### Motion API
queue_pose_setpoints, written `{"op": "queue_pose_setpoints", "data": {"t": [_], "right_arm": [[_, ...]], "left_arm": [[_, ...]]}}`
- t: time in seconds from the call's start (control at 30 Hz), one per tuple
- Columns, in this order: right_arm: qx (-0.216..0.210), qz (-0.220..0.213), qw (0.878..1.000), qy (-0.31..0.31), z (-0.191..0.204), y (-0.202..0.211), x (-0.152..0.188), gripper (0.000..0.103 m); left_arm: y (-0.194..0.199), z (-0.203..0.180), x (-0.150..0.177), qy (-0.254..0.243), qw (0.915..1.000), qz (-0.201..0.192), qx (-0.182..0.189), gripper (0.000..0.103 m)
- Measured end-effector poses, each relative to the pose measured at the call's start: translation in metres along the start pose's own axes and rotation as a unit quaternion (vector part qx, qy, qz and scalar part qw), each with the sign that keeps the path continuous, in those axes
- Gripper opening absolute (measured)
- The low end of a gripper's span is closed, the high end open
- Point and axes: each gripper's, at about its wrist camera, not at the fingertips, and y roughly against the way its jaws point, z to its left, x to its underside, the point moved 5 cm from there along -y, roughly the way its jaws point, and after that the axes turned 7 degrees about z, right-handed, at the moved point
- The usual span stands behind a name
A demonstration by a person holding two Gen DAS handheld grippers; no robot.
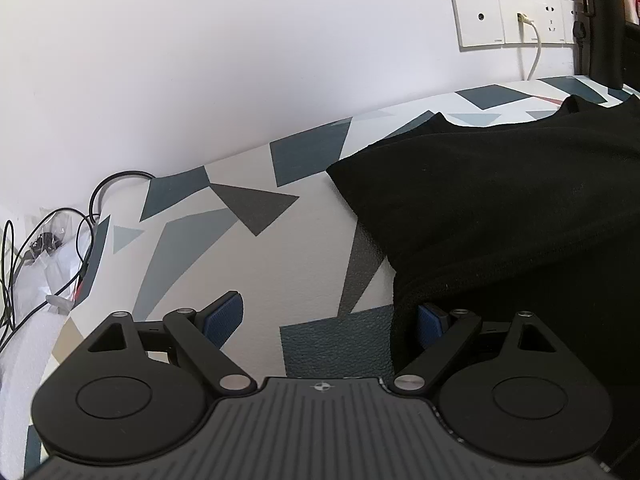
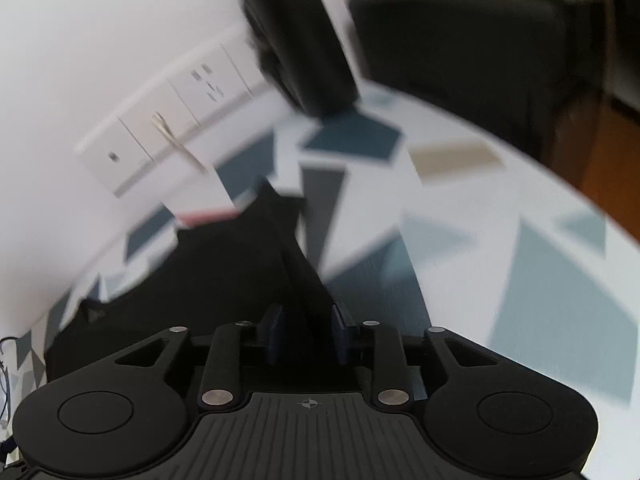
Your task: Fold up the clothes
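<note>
Nearest in the left wrist view, the left tongs point(image 1: 326, 318) stand wide apart, low over the counter point(image 1: 248, 248). One blue pad lies over the bare patterned top, and the other sits at the near edge of the black garment point(image 1: 500, 200), partly tucked under its hem; nothing is clamped.

In the right wrist view, which is blurred, the right tongs point(image 2: 307, 334) stand narrow, with a raised ridge of the garment point(image 2: 224, 276) running between the pads. Whether the pads press on it I cannot tell.

The garment lies spread on the counter point(image 2: 500, 216), running back toward the wall. Behind it stand a black flask point(image 1: 604, 28) and wall sockets point(image 1: 516, 16) with a white cable plugged in.

The step looks like taking hold of the garment's near edges for a fold. Next, the left tongs probably need to close on the hem, and the right to grip firmly, before both lift the edge and carry it over. A loose grip could let the cloth slip.
</note>
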Motion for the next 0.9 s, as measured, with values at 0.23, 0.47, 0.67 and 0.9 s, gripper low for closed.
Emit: {"op": "queue_pose_setpoints", "data": {"t": [0.23, 0.47, 0.67, 0.9], "right_arm": [[-0.009, 0.028, 0.999, 0.041, 0.013, -0.043, -0.026, 0.028], [-0.006, -0.03, 0.992, 0.121, 0.049, -0.018, -0.033, 0.005], [-0.015, -0.055, 0.988, 0.146, 0.067, -0.036, -0.072, 0.005], [0.006, 0.013, 0.996, 0.094, 0.036, -0.097, -0.067, 0.022]], "left_arm": [[0.0, -0.001, 0.0, 0.006, 0.9999, 0.001, -0.009, 0.09], [0.0, -0.002, 0.0, 0.013, 0.9998, 0.001, -0.016, 0.091], [0.002, -0.008, -0.001, 0.004, 0.9993, -0.001, -0.038, 0.092], [0.002, -0.011, -0.003, 0.006, 0.9985, 0.001, -0.055, 0.094]]}}
